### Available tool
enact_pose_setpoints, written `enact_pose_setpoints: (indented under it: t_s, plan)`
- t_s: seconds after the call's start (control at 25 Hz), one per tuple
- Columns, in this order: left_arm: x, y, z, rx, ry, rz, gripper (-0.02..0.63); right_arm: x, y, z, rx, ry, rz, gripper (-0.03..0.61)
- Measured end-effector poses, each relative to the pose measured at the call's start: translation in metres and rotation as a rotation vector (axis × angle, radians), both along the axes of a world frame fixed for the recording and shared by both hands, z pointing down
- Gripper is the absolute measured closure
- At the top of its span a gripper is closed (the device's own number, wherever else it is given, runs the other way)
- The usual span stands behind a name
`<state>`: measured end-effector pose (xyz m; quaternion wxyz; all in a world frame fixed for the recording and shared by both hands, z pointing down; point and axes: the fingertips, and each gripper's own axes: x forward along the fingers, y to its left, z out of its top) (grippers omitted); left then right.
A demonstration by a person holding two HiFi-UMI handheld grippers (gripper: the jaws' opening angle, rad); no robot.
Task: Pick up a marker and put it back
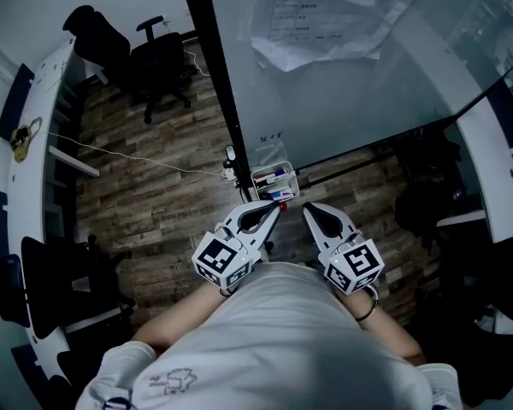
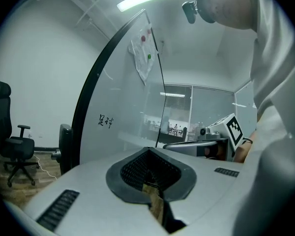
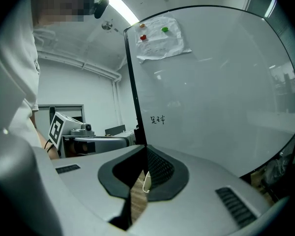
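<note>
A small white tray (image 1: 257,181) hangs at the whiteboard's lower left corner, with markers (image 1: 276,178) lying in it, blue and red caps showing. My left gripper (image 1: 274,209) is shut and empty, its tip just short of the tray's near edge. To its right, my right gripper (image 1: 309,212) is also shut and empty. Both are held close to the person's chest. In the left gripper view the jaws (image 2: 150,173) are pressed together with only floor showing past them. The right gripper view shows the same closed jaws (image 3: 143,173). The tray is hidden in both gripper views.
The whiteboard (image 1: 342,84) stands ahead in a black frame, with small writing (image 3: 158,119) and a paper sheet (image 3: 160,39) pinned by magnets. A black office chair (image 1: 154,58) stands at far left on the wooden floor, and thin cables (image 1: 145,162) run across it.
</note>
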<state>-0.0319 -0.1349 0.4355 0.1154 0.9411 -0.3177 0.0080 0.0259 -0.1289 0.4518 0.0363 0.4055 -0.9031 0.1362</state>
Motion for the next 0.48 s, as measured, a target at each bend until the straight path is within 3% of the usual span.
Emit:
enact_pose_setpoints:
  t_s: [0.48]
  plan:
    - [-0.027,-0.021,0.005,0.006,-0.016,0.044,0.607,-0.017,-0.024,0.015,-0.054,-0.011,0.091,0.566]
